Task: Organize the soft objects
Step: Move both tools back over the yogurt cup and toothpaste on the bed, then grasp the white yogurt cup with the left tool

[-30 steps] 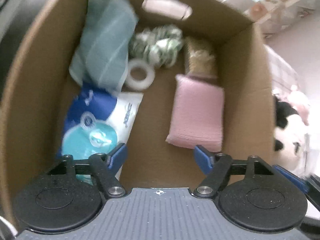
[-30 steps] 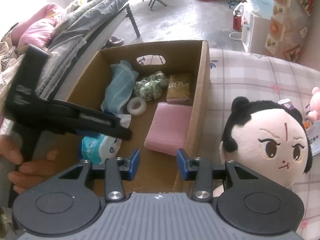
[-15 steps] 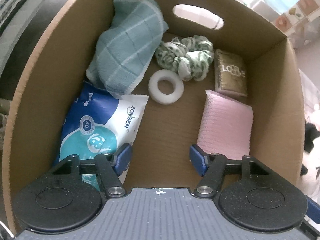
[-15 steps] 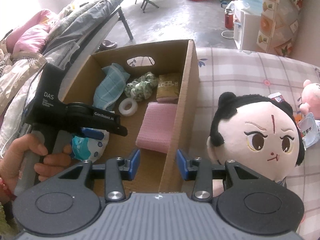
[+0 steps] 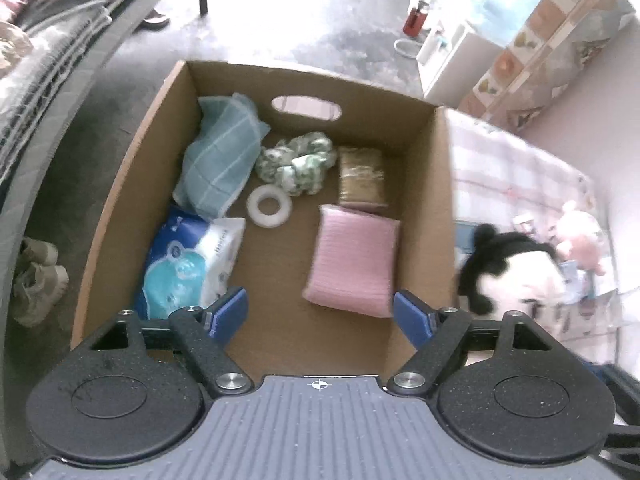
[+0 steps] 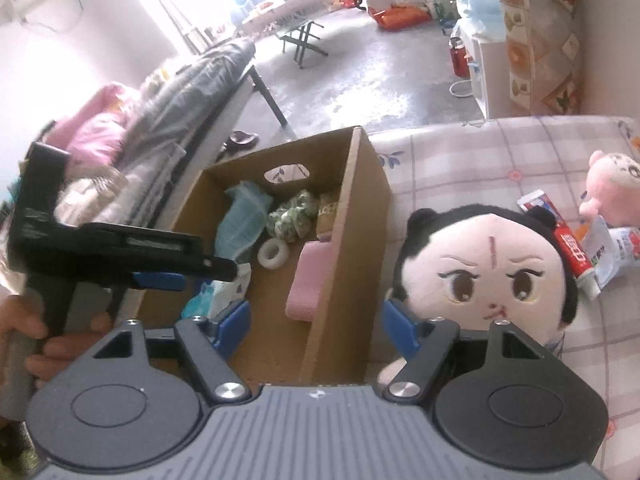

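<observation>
An open cardboard box (image 5: pixel 440 200) holds a pink pad (image 5: pixel 354 260), a teal towel (image 5: pixel 220 164), a green scrunchie (image 5: pixel 298 162), a white tape ring (image 5: pixel 268 206), a gold packet (image 5: pixel 362 176) and a blue-white tissue pack (image 5: pixel 188 268). My left gripper (image 5: pixel 320 316) hangs above the box's near end, its jaws opening with nothing between them. A black-haired plush doll (image 6: pixel 492 264) lies on the checked bed just right of the box. My right gripper (image 6: pixel 316 324) hovers over the box's right wall (image 6: pixel 344 280) beside the doll, jaws opening and empty.
A pink plush (image 6: pixel 612 184) and a toothpaste tube (image 6: pixel 568 248) with packets lie right of the doll. A hand (image 6: pixel 24 320) grips the left tool's black body (image 6: pixel 120 248) at the left. A cot with bedding (image 6: pixel 192 92) stands left of the box, with grey floor beyond.
The left gripper has risen out of the box, so the whole box now shows, and its jaws are wider. The right gripper has shifted right toward the doll and its jaws have spread wide.
</observation>
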Motion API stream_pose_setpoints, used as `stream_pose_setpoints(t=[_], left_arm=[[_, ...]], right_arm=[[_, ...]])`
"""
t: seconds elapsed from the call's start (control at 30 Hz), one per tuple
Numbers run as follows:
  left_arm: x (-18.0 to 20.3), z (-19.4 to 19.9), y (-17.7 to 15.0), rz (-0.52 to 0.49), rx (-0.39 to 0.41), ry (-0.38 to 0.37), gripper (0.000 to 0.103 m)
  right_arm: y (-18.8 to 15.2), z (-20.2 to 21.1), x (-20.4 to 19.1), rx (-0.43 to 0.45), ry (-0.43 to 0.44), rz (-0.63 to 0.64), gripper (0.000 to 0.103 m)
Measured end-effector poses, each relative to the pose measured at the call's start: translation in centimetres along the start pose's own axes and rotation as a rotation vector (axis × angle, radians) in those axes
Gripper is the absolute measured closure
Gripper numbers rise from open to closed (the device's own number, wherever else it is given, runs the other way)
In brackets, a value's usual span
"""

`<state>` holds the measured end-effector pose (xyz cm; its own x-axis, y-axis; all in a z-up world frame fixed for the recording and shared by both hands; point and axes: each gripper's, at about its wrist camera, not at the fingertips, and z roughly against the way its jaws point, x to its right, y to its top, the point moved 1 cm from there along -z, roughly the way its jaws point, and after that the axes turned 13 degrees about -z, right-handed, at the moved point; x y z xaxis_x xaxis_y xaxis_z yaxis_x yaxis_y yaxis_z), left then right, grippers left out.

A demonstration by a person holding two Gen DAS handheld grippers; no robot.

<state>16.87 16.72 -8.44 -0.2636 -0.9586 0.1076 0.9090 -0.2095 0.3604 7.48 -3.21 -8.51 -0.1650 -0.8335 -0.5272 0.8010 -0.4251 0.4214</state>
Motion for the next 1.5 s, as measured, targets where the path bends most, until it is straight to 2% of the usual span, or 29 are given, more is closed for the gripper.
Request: stream_pose_setpoints(t=[0.23,0.37,0.5,0.6,0.67,0.77,0.9,1.0,1.2,1.5], left_arm=[[8.5,2.2,-1.2,0.101,0.011,-0.084,0.022],[14.8,1.1,-1.1,0.122,0.006,-0.179,0.022],[20.7,-0.7,-0.3,0.09,0.003,-0.24,0.022],[24.4,-2.3,0.6,0.058,0.008,-0.257,0.022],[26.4,-3.3,1.2,0.038,0.009,-0.258,0.023],[28.8,-5.2,2.2,-0.013,0.017,-0.241,0.023],[30.7,-8.9,3.5,-0.047,-0.024,-0.247,0.025],[31.1,-11.4,4.2,-0.031,-0.057,-0.256,0.028],[31.2,-15.6,5.1,0.097,-0.12,-0.324,0.03],[31.0,-16.3,5.4,0.177,-0.134,-0.331,0.029]], right_arm=[[1.2,4.9,6.5,-0.075,0.028,-0.001,0.027],[2.3,8.3,11.8,-0.105,-0.047,0.011,0.027],[4.3,10.8,17.2,-0.073,-0.177,0.051,0.027],[6.3,11.7,20.3,-0.022,-0.256,0.089,0.028],[7.7,11.9,21.7,0.013,-0.277,0.105,0.028],[8.9,11.5,23.1,0.037,-0.275,0.115,0.037],[9.2,9.3,24.6,0.012,-0.244,0.132,0.044],[8.5,6.8,25.0,-0.01,-0.213,0.182,0.047],[8.4,2.4,25.5,-0.044,-0.134,0.209,0.048],[8.3,-1.1,26.0,-0.078,-0.082,0.215,0.047]])
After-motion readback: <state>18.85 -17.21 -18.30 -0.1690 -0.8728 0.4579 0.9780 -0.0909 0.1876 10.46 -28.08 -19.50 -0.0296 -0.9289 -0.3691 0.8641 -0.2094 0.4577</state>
